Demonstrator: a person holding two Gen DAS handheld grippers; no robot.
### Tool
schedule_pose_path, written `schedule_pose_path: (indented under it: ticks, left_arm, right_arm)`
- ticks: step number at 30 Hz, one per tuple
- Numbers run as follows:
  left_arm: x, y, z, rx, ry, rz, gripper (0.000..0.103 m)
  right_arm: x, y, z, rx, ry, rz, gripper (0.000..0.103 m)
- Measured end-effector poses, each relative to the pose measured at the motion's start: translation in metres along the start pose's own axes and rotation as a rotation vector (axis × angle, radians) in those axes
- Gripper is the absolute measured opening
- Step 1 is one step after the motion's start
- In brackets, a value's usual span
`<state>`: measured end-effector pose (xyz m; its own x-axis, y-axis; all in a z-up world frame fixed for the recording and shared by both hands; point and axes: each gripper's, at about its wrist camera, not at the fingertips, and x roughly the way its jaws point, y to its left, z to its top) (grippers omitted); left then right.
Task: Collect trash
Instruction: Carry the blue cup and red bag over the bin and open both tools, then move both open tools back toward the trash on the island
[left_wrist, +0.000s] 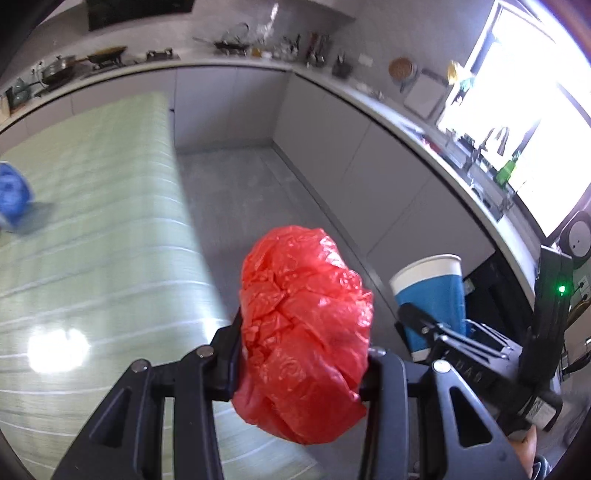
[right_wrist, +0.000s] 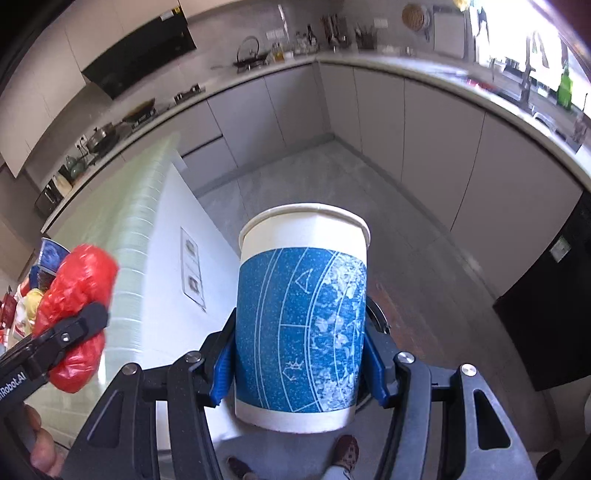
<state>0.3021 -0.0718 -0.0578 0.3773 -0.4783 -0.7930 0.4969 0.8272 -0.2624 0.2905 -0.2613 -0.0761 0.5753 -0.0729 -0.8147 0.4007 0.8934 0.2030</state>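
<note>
A crumpled red plastic bag (left_wrist: 304, 332) fills the jaws of my left gripper (left_wrist: 301, 354), which is shut on it above the edge of a green-striped table (left_wrist: 92, 221). In the right wrist view the same red plastic bag (right_wrist: 74, 314) and left gripper (right_wrist: 79, 321) show at the left. My right gripper (right_wrist: 299, 354) is shut on a blue and white paper cup (right_wrist: 301, 314), held upright over the grey kitchen floor (right_wrist: 295, 177). From the left wrist view that paper cup (left_wrist: 432, 295) appears at the right, in the right gripper (left_wrist: 421, 321).
Grey cabinets and a cluttered countertop (left_wrist: 229, 62) wrap round the back and right, under a bright window (left_wrist: 517, 110). A blue object (left_wrist: 13, 195) lies on the table's far left. More coloured items (right_wrist: 26, 306) sit at the table's left end. A person's shoes (right_wrist: 343, 450) stand on the floor below.
</note>
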Motion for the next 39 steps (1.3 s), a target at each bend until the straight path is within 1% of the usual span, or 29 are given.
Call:
schedule_pose_path:
  ticks: [3,7,9,11,13,14,15,17,22,23,24,25,27,30,32,33,34,35,37,38,39]
  left_arm:
    - [0.031,-0.016,-0.004,0.004,0.062,0.026,0.042]
    - [0.065,-0.024,-0.007,-0.003,0.125,0.077,0.045]
    - [0.077,-0.028,-0.010,-0.004,0.160,0.100,0.051]
    - [0.089,-0.035,-0.009,-0.004,0.184,0.145,0.072]
    - [0.094,-0.035,-0.007,-0.032,0.201,0.156,0.076]
    - [0.094,-0.035,-0.005,-0.038,0.200,0.160,0.077]
    - [0.094,-0.035,-0.003,-0.042,0.202,0.166,0.077]
    - [0.089,-0.034,0.000,-0.047,0.212,0.158,0.077]
    - [0.048,-0.027,0.018,-0.056,0.116,0.141,0.077]
    - [0.032,-0.024,0.022,-0.058,0.084,0.139,0.077]
    - [0.024,-0.020,0.023,-0.062,0.067,0.132,0.077]
    - [0.008,-0.015,0.026,-0.068,0.041,0.120,0.077]
    - [-0.016,-0.005,0.028,-0.073,-0.003,0.122,0.077]
    - [-0.054,0.023,0.026,-0.082,-0.074,0.151,0.081]
    - [-0.075,0.052,0.021,-0.101,-0.108,0.178,0.083]
    - [-0.089,0.072,0.017,-0.121,-0.117,0.200,0.083]
    - [-0.094,0.083,0.011,-0.131,-0.120,0.211,0.083]
    - [-0.107,0.105,0.005,-0.150,-0.123,0.234,0.083]
    - [-0.122,0.136,-0.006,-0.180,-0.129,0.272,0.083]
    - [-0.128,0.153,-0.012,-0.199,-0.129,0.289,0.083]
    - [-0.139,0.175,-0.019,-0.219,-0.129,0.303,0.083]
  right_arm:
    - [0.026,-0.017,-0.006,-0.005,0.061,0.016,0.060]
    - [0.057,-0.029,-0.014,-0.020,0.127,0.036,0.060]
    - [0.071,-0.036,-0.017,-0.022,0.152,0.050,0.063]
    - [0.082,-0.038,-0.020,-0.027,0.168,0.052,0.064]
    - [0.091,-0.038,-0.020,-0.036,0.189,0.058,0.066]
    - [0.094,-0.036,-0.020,-0.042,0.195,0.061,0.069]
    - [0.096,-0.035,-0.020,-0.046,0.197,0.056,0.074]
    - [0.096,-0.033,-0.019,-0.047,0.195,0.054,0.075]
    - [0.066,-0.034,-0.002,-0.011,0.115,0.038,0.075]
    - [0.057,-0.031,0.003,-0.008,0.093,0.036,0.075]
    - [0.047,-0.026,0.008,-0.006,0.070,0.035,0.075]
    - [0.038,-0.021,0.012,-0.001,0.050,0.036,0.075]
    - [0.021,-0.006,0.019,0.008,0.018,0.054,0.075]
    - [-0.002,0.029,0.023,-0.006,-0.032,0.081,0.075]
    - [-0.011,0.057,0.022,-0.020,-0.049,0.104,0.075]
    - [-0.014,0.074,0.020,-0.031,-0.055,0.113,0.076]
    - [-0.017,0.094,0.016,-0.045,-0.057,0.125,0.076]
    - [-0.018,0.109,0.013,-0.054,-0.056,0.134,0.076]
    - [-0.019,0.146,0.004,-0.079,-0.051,0.154,0.076]
    - [-0.019,0.170,-0.003,-0.092,-0.049,0.163,0.076]
    - [-0.018,0.184,-0.007,-0.098,-0.048,0.169,0.076]
